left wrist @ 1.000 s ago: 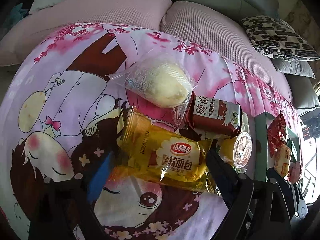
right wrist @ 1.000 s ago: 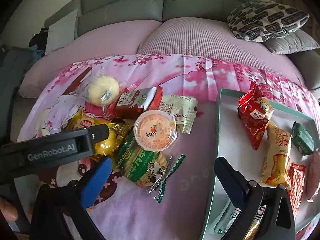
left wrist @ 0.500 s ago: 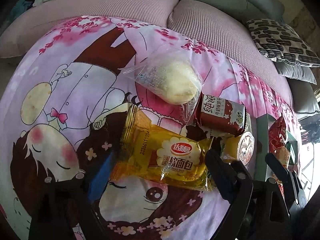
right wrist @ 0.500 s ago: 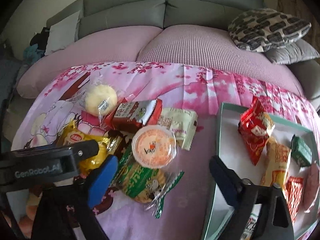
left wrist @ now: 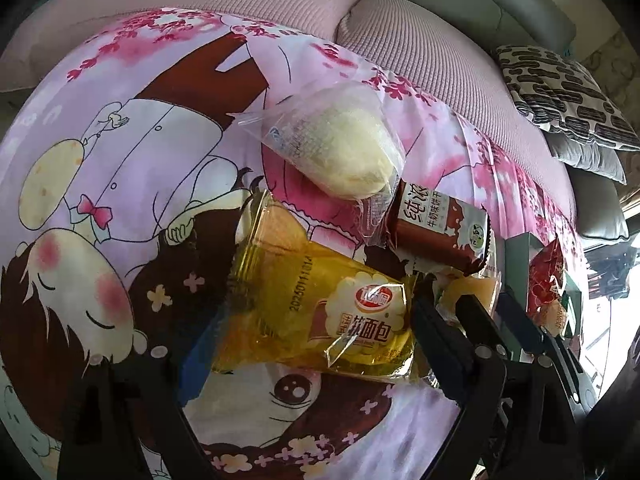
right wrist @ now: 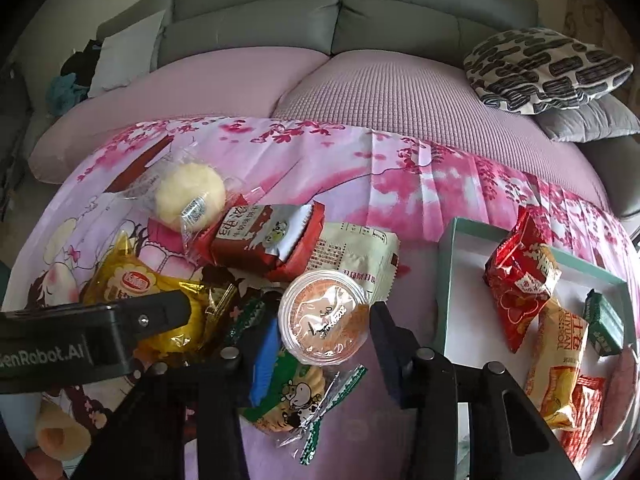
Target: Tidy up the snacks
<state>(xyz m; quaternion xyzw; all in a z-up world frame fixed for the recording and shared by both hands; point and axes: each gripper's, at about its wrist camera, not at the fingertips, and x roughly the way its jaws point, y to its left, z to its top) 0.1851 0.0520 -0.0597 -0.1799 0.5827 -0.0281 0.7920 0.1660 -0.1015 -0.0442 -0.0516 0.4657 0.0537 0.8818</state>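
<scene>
Snacks are lying in a heap on the left half of the pink cartoon cloth [right wrist: 352,168] that is covering the desk, with the teal tray [right wrist: 444,280] sitting to the right, already holding a red bag [right wrist: 520,276] and other packets. Largest in the heap is the yellow bread pack [left wrist: 320,312], its long axis running left to right across the near side. The left tongs [left wrist: 308,348] are straddling it end to end, standing wide, with the blue pad tucked at its left end and the black one at its right; whether they are pressing yet I cannot tell, and it looks unsqueezed. Farther off are lying the pale bun [left wrist: 336,152] and, to its right, the brown biscuit pack [left wrist: 436,232].

Smaller is the round jelly cup [right wrist: 324,320], foil lid up, resting on a green cracker bag [right wrist: 288,388]. It is sitting squarely between the pads of the right tongs [right wrist: 320,344], which are closing on it from left and right; a sliver of gap is showing on each side, so no grip yet.

Being round, the cup is needing no alignment. The tray is lying directly to its right, on the right hand's own side, so that hand is looking the nearer for the carry.
</scene>
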